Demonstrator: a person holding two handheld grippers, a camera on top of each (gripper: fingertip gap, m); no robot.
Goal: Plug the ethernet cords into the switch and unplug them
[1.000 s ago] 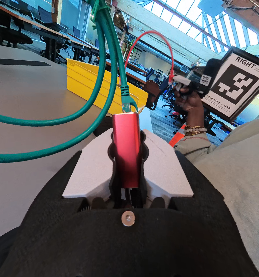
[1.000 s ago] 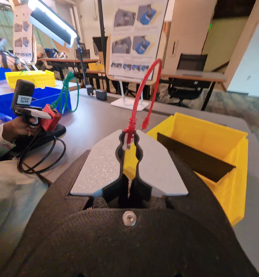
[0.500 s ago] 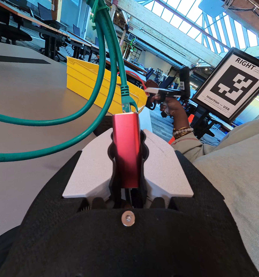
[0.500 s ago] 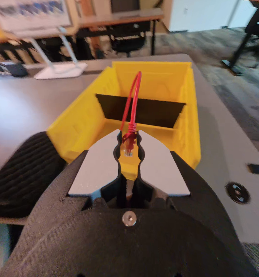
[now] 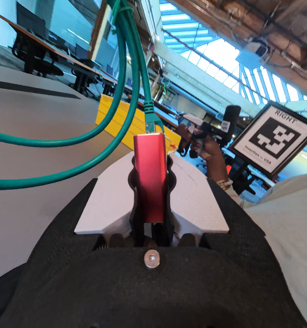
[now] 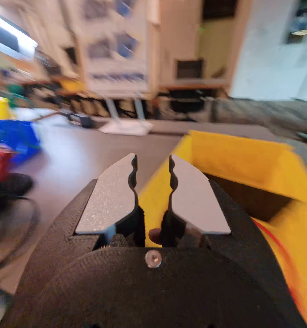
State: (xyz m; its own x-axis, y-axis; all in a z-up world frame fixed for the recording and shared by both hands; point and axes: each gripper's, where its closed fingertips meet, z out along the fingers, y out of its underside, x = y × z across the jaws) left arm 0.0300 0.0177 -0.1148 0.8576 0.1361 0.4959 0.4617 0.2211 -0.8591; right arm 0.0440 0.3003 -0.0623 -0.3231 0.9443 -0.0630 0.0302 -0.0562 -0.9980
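One green cord [image 5: 131, 99] sits plugged in the red switch [image 5: 150, 179], clamped by the left gripper [image 5: 151, 156]; pulling it carelessly could twist the switch loose. Right gripper [image 6: 152, 158] gapes empty above the yellow bin [image 6: 238, 159].

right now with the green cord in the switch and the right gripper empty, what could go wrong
The green cord hangs in long loops beside the switch; the right gripper might snag one on its way back. The red cord lies at the yellow bin's edge and may slip out. The left gripper clamps only the switch's sides, so pulling the plug could twist it.
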